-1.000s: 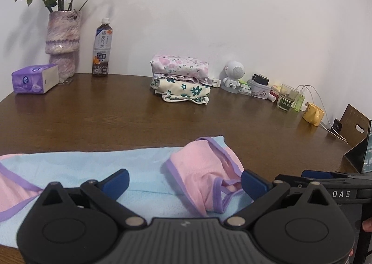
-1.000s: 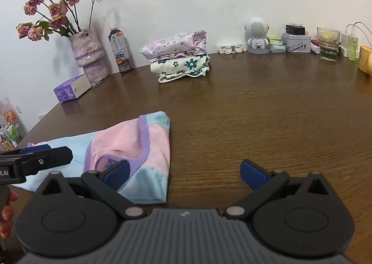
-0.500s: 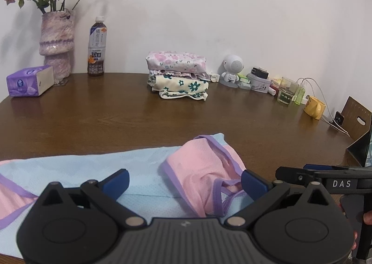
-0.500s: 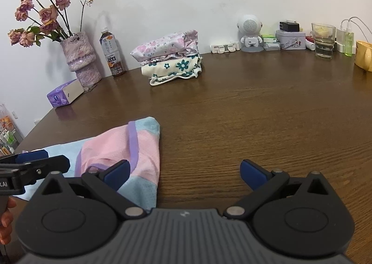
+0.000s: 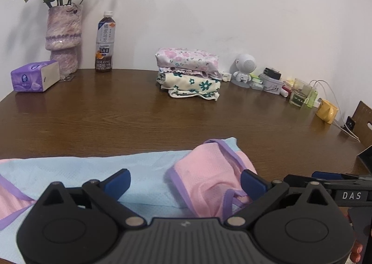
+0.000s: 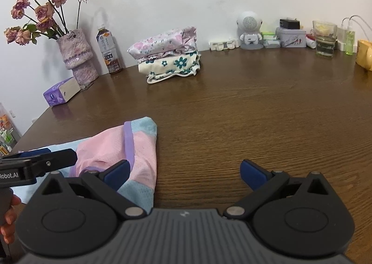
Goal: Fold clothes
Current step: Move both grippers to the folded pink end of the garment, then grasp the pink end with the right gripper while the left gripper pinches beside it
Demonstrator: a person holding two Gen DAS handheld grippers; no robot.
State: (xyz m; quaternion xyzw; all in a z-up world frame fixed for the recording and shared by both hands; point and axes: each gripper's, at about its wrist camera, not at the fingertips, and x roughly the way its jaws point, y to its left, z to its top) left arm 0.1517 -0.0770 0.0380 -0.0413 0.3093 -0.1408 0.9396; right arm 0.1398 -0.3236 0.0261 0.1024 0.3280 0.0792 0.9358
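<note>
We are holding both hand-held grippers low over the near edge of the dark brown wooden worktop (image 6: 244,113). The left hand-held gripper (image 5: 184,181) is standing with jaws apart, nothing between them; the right hand-held gripper (image 6: 183,172) is likewise spread wide and empty. The light-blue mesh garment with pink panels and purple trim (image 5: 144,171) is lying flat along the near edge, its right end already turned over into a pink flap (image 5: 209,171). That flap is sitting just ahead of the left gripper and beside the right gripper's left finger (image 6: 116,174).

Judgement: the step in hand is the next fold. To do it well we are planning to pinch the cloth at the trimmed edge, catching every layer, lift only enough to clear the worktop, and keep both ends level so the edges line up. Thin mesh may slip or bunch.

The stack of folded floral clothes (image 5: 188,76) is waiting at the back, well apart.
</note>
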